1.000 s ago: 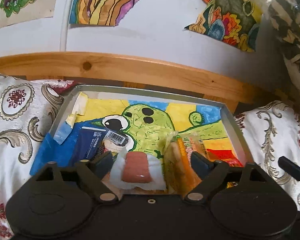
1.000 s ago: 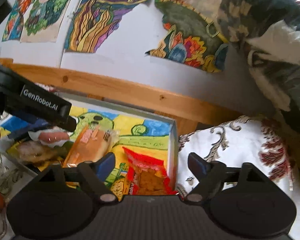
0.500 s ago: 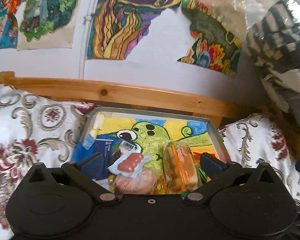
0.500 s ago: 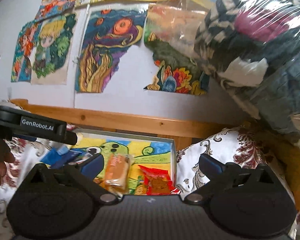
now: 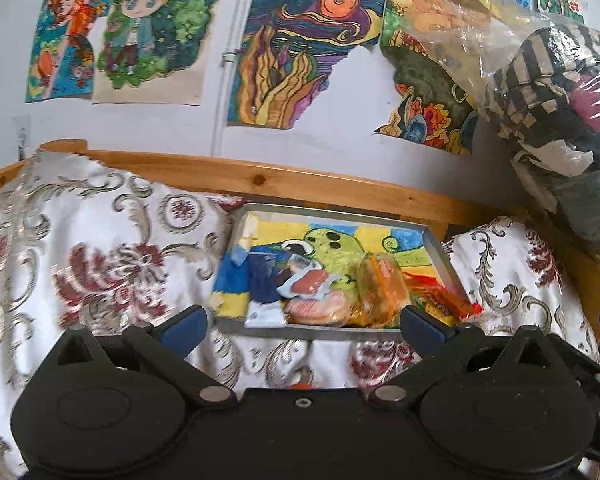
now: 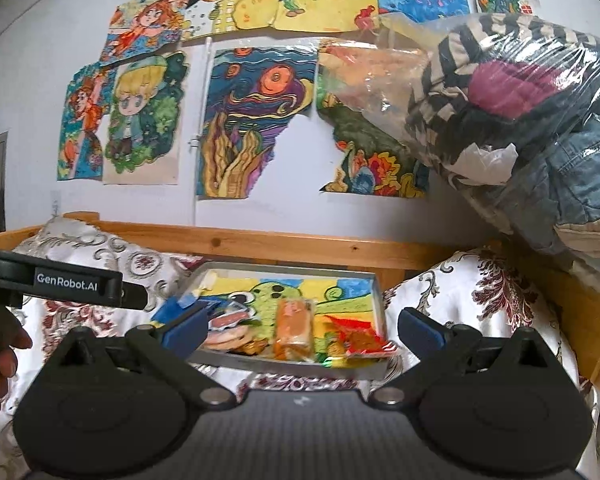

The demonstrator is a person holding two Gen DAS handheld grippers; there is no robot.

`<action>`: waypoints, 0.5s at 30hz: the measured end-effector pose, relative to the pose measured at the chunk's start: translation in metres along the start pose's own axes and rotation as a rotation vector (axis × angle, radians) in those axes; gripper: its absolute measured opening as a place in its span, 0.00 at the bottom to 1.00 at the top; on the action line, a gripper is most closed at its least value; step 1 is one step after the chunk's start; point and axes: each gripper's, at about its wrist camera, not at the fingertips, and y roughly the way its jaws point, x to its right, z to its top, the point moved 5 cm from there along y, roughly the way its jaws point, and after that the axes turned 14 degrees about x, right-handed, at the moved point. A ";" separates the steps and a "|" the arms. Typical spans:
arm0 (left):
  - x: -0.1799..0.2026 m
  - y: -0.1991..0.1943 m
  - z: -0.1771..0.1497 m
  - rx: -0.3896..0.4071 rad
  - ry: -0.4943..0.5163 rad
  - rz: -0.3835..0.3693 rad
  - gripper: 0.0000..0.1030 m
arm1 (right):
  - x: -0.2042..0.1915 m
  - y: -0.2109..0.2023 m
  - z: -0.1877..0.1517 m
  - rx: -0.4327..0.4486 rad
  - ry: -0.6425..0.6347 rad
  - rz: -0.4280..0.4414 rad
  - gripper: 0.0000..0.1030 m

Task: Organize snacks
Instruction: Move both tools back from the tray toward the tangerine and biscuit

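From your left wrist, the left gripper has pulled back, jaws wide and empty; the sausage pack you held now lies in the tray atop a blue packet, so that drop looks done. From your right wrist, the right gripper also sits back, spread and empty. Bread and red chips fill the tray; the cloth around it is bare.

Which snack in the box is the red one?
The crinkly red packet at the right end of the box, by its right wall. The bread next to it is orange, and the wrappers at the left end are blue and white.
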 end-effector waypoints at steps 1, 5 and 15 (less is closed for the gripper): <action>-0.003 -0.006 -0.002 0.000 0.000 0.003 0.99 | -0.004 -0.004 0.000 -0.004 0.001 0.004 1.00; -0.017 -0.025 -0.010 -0.013 0.009 0.011 0.99 | -0.017 -0.022 -0.004 -0.020 0.011 0.010 1.00; -0.060 -0.056 -0.044 -0.083 -0.004 0.044 0.99 | -0.051 -0.050 -0.037 -0.124 -0.004 0.041 1.00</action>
